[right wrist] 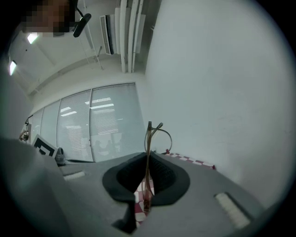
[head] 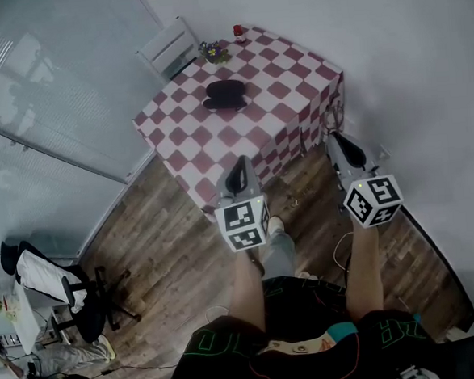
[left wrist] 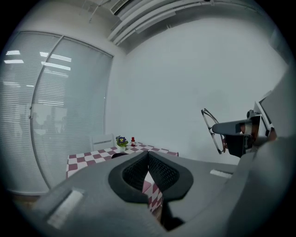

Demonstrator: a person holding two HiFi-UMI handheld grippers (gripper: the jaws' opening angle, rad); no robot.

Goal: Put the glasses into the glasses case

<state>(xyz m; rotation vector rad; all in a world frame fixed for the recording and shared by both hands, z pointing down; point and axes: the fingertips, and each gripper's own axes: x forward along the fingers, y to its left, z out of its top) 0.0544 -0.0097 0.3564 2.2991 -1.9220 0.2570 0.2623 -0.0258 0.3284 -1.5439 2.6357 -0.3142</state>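
Your right gripper (right wrist: pixel 148 159) has its jaws nearly together, pinched on the glasses (right wrist: pixel 148 143). The pads clamp one thin arm of the frame, and the rest stands up above the jaw tips, with a round lens rim curving off to the right. From the left gripper view the glasses (left wrist: pixel 213 131) hang out in front of that gripper, in the air and clear of the table.

Your left gripper (left wrist: pixel 148 157) has its jaws closed against each other with nothing between them.

In the head view both grippers point toward the table (head: pixel 287 100) and sit low, over the wooden floor (head: pixel 177 262). The left gripper (head: pixel 239 164) is at the near corner of the checked cloth, and the right gripper (head: pixel 334 137) is just off its right-hand edge.

The case (head: pixel 225 95), a dark shape, lies on the table toward the far corner, well apart from both grippers. Beyond it, by the far edge, stand a small flower pot (head: pixel 213 53) and a little red thing (head: pixel 239 32). A chair (head: pixel 169 45) stands behind them.
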